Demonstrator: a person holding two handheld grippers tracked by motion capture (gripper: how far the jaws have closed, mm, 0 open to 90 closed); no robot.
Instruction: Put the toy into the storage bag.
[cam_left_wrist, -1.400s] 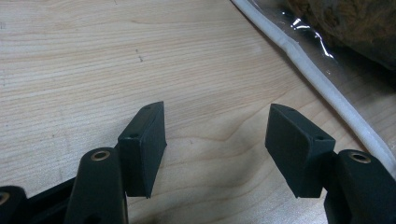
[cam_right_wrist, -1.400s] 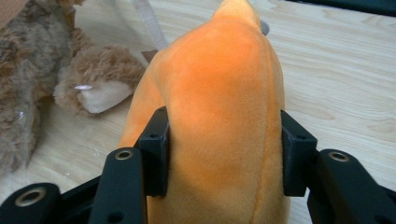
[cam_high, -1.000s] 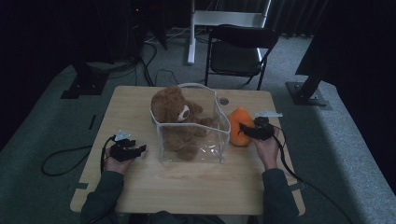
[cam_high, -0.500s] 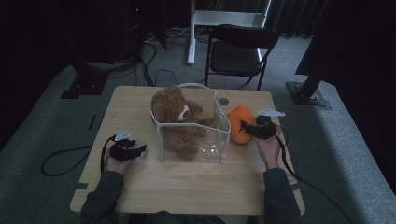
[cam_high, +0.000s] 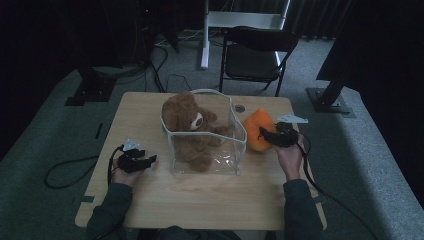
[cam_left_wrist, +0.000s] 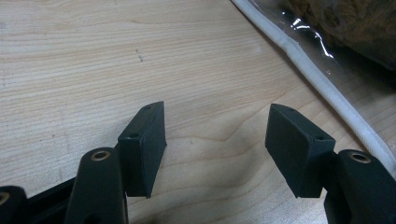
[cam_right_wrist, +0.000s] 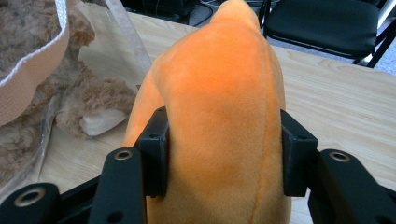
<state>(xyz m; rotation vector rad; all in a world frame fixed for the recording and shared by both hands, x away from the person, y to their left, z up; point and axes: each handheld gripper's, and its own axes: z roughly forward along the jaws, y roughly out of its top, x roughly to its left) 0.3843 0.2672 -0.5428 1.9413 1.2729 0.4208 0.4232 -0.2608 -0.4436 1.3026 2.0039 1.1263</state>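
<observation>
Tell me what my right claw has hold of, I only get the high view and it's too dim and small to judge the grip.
Observer: The right claw is shut on the orange plush toy; both pads press into its sides.
Operator: And the left claw, anything in it?
Observer: No. The left claw is open, with bare wooden table between its pads.
Operator: How close is it to the clear bag?
Observer: The bag's white piped edge runs just past its pad, apart from it, not touching.
</observation>
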